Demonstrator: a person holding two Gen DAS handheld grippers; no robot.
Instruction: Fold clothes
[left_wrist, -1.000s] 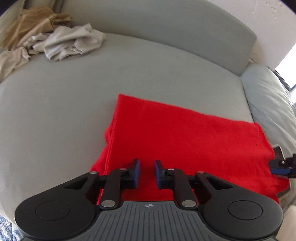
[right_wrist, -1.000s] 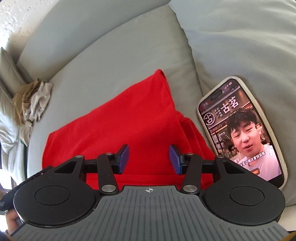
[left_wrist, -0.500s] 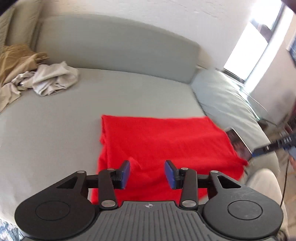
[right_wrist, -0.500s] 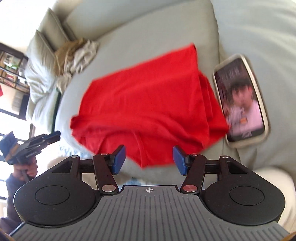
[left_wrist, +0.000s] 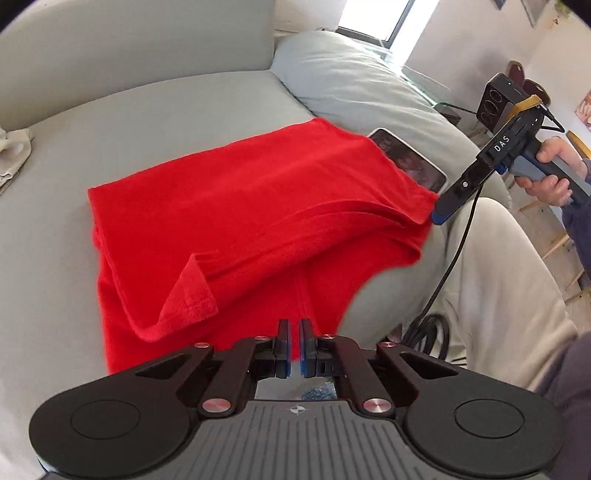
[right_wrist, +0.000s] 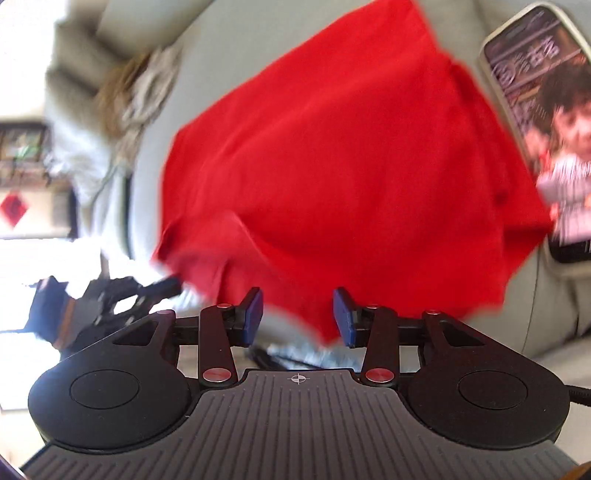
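While the red garment (left_wrist: 258, 206) lies folded on the grey sofa (left_wrist: 147, 110) beside a phone (left_wrist: 406, 158), your left gripper (left_wrist: 294, 347) is pinched nearly closed on its front hem, and your right gripper (right_wrist: 298, 317) hangs spread and empty.

- Right gripper (right_wrist: 297, 317): lower centre of frame, jaws spread wide, nothing between them.
- Red cloth (right_wrist: 347, 155): fills centre, partly folded on the grey sofa (right_wrist: 236, 48); picture blurred.
- Phone (right_wrist: 546, 122): upper right, screen lit, just beside the cloth's edge.
- Clothes pile (right_wrist: 136, 96): upper left.
- Left gripper (right_wrist: 110, 299): lower left, state unclear.
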